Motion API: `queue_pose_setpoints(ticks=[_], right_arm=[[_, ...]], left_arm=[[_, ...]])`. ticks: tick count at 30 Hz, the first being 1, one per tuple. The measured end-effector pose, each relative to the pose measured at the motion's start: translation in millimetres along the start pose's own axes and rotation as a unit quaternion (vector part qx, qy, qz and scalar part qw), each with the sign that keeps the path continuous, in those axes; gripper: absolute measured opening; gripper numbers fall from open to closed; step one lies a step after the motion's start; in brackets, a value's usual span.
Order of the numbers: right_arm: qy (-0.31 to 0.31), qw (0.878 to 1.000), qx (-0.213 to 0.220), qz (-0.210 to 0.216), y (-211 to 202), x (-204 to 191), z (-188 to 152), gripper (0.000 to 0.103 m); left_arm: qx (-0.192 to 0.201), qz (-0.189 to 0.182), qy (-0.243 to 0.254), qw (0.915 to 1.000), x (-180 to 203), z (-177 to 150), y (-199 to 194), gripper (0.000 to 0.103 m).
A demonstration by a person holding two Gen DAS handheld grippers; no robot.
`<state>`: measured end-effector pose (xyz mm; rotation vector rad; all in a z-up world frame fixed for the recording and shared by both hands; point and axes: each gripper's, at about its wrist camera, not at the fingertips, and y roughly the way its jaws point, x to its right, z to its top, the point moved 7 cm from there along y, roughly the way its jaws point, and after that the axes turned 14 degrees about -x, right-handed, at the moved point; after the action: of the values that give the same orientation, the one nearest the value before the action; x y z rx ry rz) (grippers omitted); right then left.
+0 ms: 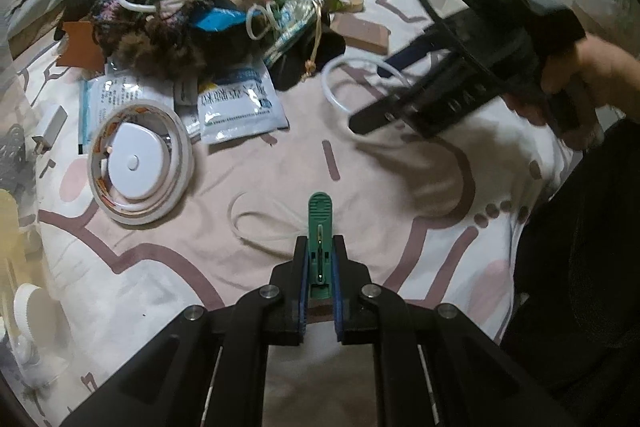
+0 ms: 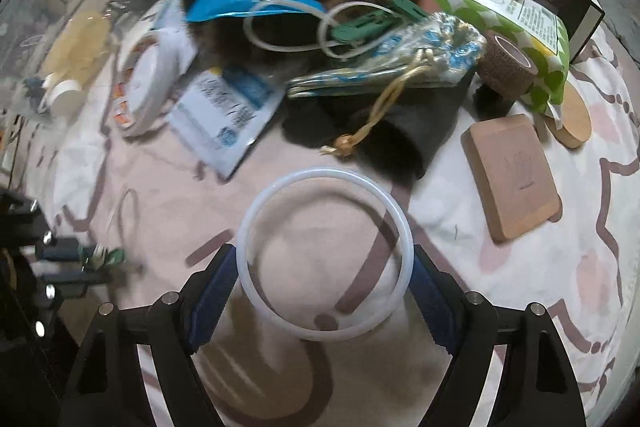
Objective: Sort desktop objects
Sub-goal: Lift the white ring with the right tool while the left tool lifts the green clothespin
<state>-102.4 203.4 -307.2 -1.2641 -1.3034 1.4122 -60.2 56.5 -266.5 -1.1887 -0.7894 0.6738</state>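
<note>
The left gripper (image 1: 319, 267) clamps a green clip (image 1: 320, 227) — jaws narrow. The right gripper (image 2: 324, 283) holds a white ring (image 2: 256, 211) across wide jaws — above the patterned sheet (image 2: 540, 267).

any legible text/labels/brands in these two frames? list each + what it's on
None can be quoted with confidence.
White sachets: printed characters and a blue band, upside down, too blurred to read.
Green-and-white packet: white label with fine print, too small to read.
Brown block: faint stamped mark, not legible.
Blue-and-white sachet: motion-blurred print, unreadable.
Tape roll: orange marks on the inner rim, not readable.
</note>
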Motion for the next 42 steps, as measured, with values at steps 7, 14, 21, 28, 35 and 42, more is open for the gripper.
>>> queue_pose_setpoints(ticks=[7, 14, 21, 28, 35, 42], right_arm=[[0.008, 0.999, 0.038, 0.023, -34.4, 10.4, -10.4, 0.084], [0.022, 0.994, 0.099, 0.049, -72.1, 4.6, -11.8, 0.084], [0.034, 0.989, 0.133, 0.061, -97.6, -16.3, -4.5, 0.084], [0.043, 0.982, 0.173, 0.057, -122.6, -19.4, 2.9, 0.084], [0.036, 0.974, 0.217, 0.052, -153.9, -27.9, 15.1, 0.084], [0.019, 0.967, 0.244, 0.065, -174.5, -44.1, 28.0, 0.084]], left_arm=[[0.025, 0.004, -0.011, 0.9996, 1.4, 11.3, -18.6, 0.01], [0.052, 0.009, -0.024, 0.9983, -3.2, 18.6, -42.6, 0.01], [0.085, 0.021, -0.042, 0.9953, -9.4, 31.2, -74.8, 0.01], [0.136, 0.035, -0.056, 0.9885, -17.3, 44.9, -119.5, 0.01], [0.177, 0.058, -0.073, 0.9798, -28.1, 53.5, -158.2, 0.01], [0.209, 0.089, -0.103, 0.9684, -48.0, 49.4, -192.1, 0.01]])
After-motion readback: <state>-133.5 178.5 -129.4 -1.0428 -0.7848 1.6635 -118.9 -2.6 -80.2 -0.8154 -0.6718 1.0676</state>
